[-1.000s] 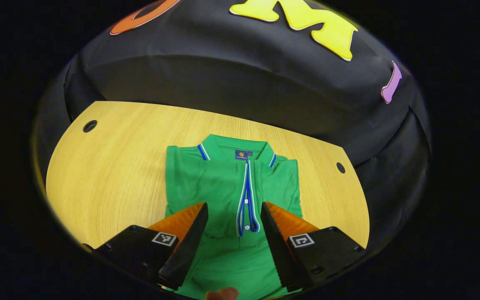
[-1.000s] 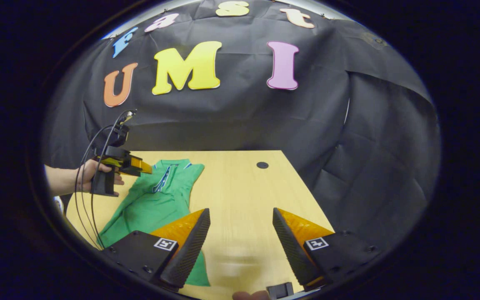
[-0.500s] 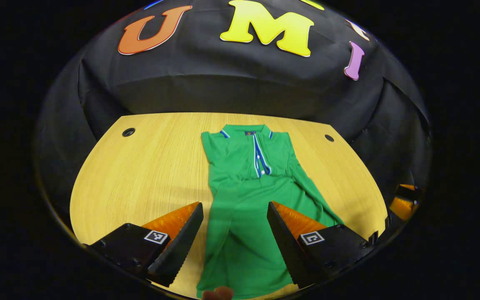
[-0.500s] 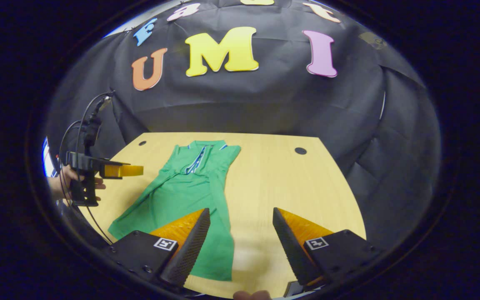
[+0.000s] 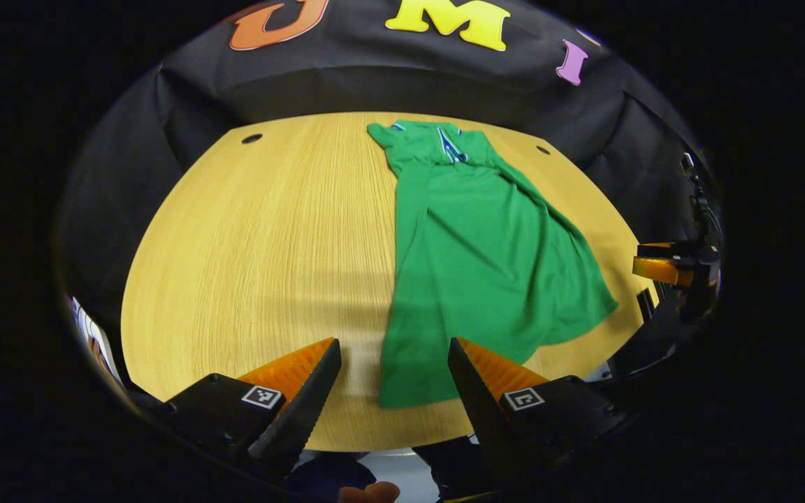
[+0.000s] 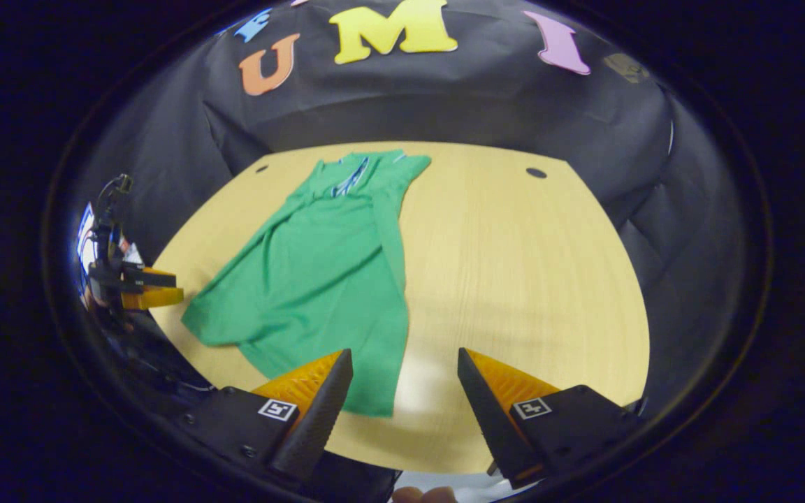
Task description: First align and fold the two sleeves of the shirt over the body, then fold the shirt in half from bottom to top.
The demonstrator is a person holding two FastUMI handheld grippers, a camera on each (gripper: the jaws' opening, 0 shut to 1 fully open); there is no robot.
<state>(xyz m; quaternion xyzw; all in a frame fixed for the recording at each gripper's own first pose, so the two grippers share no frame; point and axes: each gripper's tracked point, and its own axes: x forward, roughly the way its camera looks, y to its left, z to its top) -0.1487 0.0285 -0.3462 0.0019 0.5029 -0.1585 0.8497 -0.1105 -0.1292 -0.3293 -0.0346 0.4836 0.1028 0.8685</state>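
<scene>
The green polo shirt with the blue-and-white placket trim [image 5: 486,244] lies flat on the light wooden table [image 5: 263,251], collar at the far edge by the black cloth wall, hem [image 5: 416,391] at the near edge, and it looks like both sleeves are already folded in, since the body reads as one long narrow strip, though the hem corner on the right side still flares out a bit. What's just changed is that both tools have backed way off: a second ago the left tool [image 5: 392,388] was right over the placket and chest, half a second ago over the waist, and now it hangs at the near table edge with the shirt's bottom corner sitting between its wide-open fingers, touching nothing. Same story in the right gripper view, where the right tool [image 6: 402,395] is also spread open and empty, hovering over the hem's right corner [image 6: 374,398], and the shirt [image 6: 325,265] now shows full length instead of just a slice. So I'd guess the sleeve part is done and both hands are lining up on the hem for the bottom-to-top fold. That flared corner might need squaring up first, or the halves won't match.
</scene>
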